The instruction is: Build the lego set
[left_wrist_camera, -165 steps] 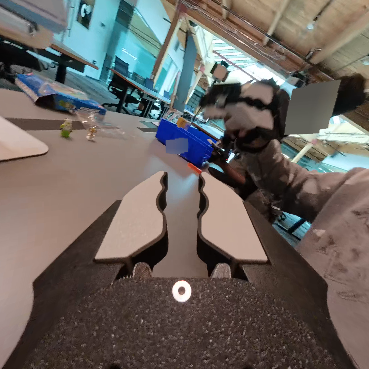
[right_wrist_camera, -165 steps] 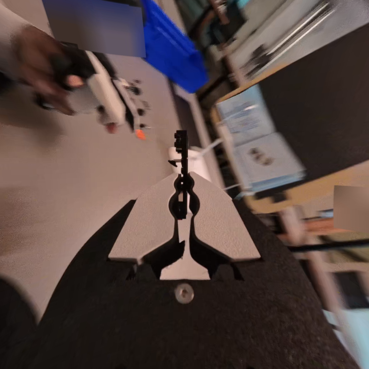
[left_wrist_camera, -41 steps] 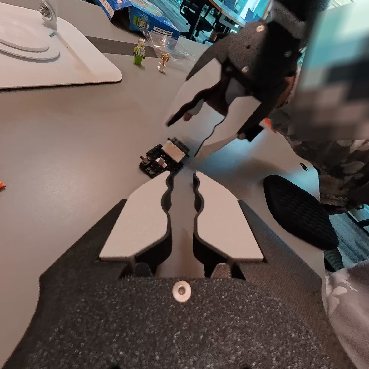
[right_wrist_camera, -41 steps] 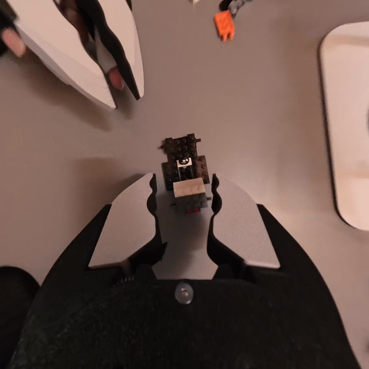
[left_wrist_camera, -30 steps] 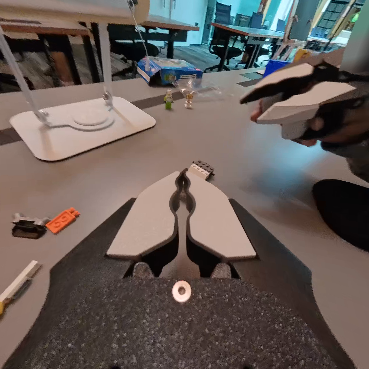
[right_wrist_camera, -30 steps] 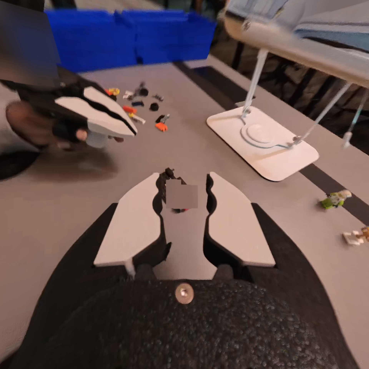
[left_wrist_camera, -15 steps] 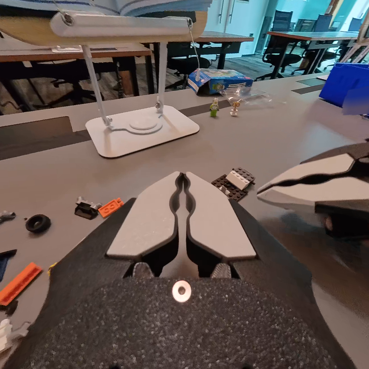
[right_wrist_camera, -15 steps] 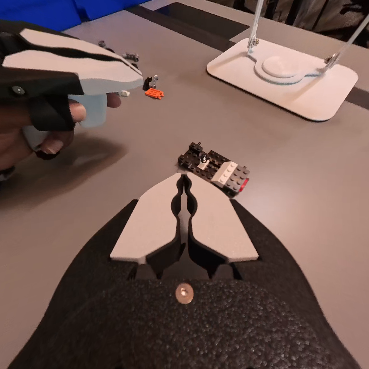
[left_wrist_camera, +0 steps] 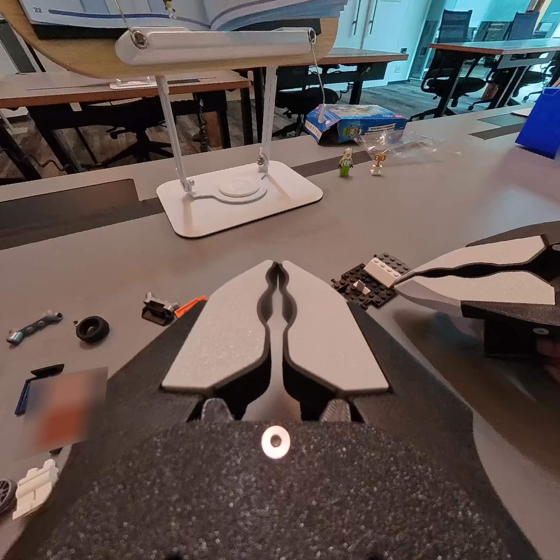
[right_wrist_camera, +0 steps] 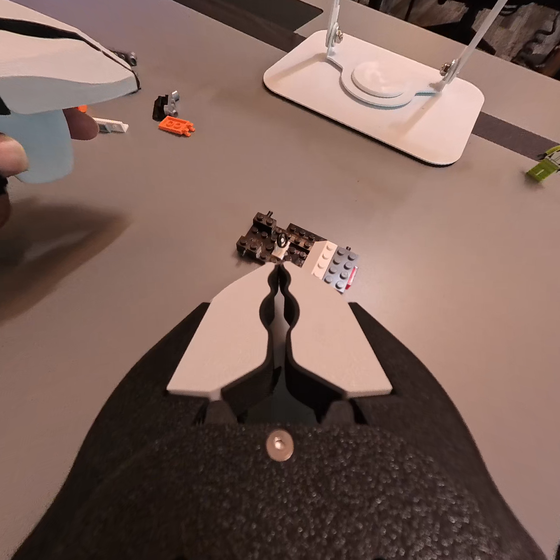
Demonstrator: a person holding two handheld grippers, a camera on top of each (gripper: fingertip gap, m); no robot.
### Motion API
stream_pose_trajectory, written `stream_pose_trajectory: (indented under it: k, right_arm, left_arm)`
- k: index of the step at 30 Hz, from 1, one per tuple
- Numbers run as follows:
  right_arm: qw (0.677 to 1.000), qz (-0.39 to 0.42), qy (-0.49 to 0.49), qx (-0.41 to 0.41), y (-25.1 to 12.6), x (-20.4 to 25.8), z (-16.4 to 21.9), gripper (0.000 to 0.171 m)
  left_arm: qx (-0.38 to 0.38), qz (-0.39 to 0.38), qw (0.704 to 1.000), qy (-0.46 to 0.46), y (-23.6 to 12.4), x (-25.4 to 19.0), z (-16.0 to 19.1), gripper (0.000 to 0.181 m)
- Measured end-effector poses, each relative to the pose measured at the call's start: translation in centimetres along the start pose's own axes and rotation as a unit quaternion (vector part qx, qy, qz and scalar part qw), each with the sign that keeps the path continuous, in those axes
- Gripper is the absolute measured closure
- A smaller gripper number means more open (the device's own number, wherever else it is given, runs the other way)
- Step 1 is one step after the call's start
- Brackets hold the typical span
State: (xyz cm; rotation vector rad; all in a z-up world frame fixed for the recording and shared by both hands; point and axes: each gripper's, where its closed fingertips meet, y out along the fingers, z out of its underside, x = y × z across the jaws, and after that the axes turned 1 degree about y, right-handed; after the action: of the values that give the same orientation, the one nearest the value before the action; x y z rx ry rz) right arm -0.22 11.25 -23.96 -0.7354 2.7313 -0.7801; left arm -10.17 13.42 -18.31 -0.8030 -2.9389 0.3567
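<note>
A part-built lego car base (right_wrist_camera: 266, 239) lies flat on the grey table: a black studded chassis with a small steering wheel, a white slope brick (right_wrist_camera: 324, 259) and a grey plate (right_wrist_camera: 341, 269). My right gripper (right_wrist_camera: 277, 267) is shut and empty, its tips at the near edge of the base. In the left wrist view its tips (left_wrist_camera: 394, 283) touch the white slope brick (left_wrist_camera: 381, 269). My left gripper (left_wrist_camera: 277, 264) is shut and empty, held above the table left of the base (left_wrist_camera: 360, 285). It also shows at the upper left of the right wrist view (right_wrist_camera: 133, 78).
Loose parts lie to the left: a black tyre (left_wrist_camera: 92, 328), a grey-black piece (left_wrist_camera: 157, 309), an orange plate (right_wrist_camera: 177, 125), a grey bar (left_wrist_camera: 33, 325), a white piece (left_wrist_camera: 35, 488). A white book stand (left_wrist_camera: 239, 197) stands behind. A minifigure (left_wrist_camera: 345, 162), a trophy (left_wrist_camera: 377, 163), a box (left_wrist_camera: 354, 122) and a blue bin (left_wrist_camera: 542, 130) are farther back. Some 12 cm of space lies between my two pairs of fingers. From my right tips it is roughly 4 cm to the grey plate (right_wrist_camera: 341, 269); from my left, 15 cm. My left wrist view (left_wrist_camera: 394, 261) looks at it from another angle.
My right gripper has shut and come down with its tips at the lego base. My left gripper has stayed shut and drawn back to the left, bringing the loose parts into its view.
</note>
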Motion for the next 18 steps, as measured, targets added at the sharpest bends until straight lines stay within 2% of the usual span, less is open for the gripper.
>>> stream_pose_trajectory:
  k: [18]
  right_arm:
    - [1.000,0.011,-0.007,0.018,-0.13,-0.33,0.68,0.171]
  left_arm:
    - [0.007,0.014,1.000,-0.010,-0.16,-0.42,0.38,0.181]
